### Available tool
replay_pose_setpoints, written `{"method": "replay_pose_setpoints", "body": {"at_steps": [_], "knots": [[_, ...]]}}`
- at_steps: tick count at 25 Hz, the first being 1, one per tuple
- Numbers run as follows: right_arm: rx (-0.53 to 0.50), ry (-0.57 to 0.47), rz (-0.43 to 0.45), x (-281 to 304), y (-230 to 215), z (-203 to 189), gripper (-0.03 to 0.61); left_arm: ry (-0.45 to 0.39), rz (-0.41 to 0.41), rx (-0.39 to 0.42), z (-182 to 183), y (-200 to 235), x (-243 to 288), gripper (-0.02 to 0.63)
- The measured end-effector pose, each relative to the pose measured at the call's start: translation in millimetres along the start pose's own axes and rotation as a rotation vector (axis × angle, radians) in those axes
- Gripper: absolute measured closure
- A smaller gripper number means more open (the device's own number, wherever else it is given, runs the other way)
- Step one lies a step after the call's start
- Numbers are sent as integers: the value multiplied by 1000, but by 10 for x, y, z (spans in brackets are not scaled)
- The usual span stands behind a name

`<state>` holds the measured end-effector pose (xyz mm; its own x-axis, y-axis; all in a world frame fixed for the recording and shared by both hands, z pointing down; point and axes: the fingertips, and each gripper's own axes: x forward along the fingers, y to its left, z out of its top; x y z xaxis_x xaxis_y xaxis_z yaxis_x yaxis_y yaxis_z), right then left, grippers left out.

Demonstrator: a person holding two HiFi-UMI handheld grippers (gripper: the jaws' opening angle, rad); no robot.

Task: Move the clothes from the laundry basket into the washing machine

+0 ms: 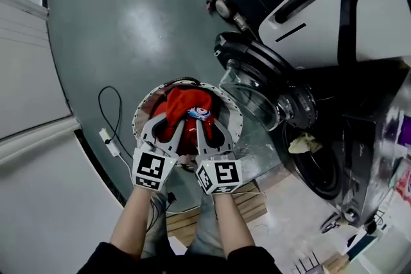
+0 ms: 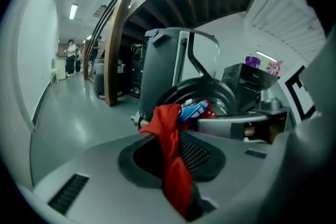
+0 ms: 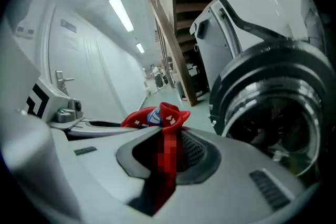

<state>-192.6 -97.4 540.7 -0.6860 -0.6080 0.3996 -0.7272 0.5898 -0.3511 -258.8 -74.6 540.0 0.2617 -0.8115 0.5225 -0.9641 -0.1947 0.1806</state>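
Washer door (image 1: 254,97) beside laundry basket (image 1: 138,117)

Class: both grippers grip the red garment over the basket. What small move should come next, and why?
Probably swing both grippers right, toward the washing machine's open drum. The left gripper and right gripper are both shut on the red garment, held over the laundry basket, and the door stands open.

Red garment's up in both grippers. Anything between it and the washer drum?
Nothing visible blocks the red garment. The washer door is swung open, jutting beside the path; a pale cloth lies at the drum mouth's edge.
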Motion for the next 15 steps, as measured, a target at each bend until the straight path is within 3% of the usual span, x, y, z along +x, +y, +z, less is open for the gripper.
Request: {"method": "replay_pose_setpoints", "body": {"at_steps": [8, 15], "knots": [[-77, -200, 15, -437, 494, 1492, 514, -155, -30, 147, 1449, -157, -637, 525], [-142, -369, -68, -1001, 756, 2547, 513, -303, -137, 282, 2532, -493, -1108, 525]]}}
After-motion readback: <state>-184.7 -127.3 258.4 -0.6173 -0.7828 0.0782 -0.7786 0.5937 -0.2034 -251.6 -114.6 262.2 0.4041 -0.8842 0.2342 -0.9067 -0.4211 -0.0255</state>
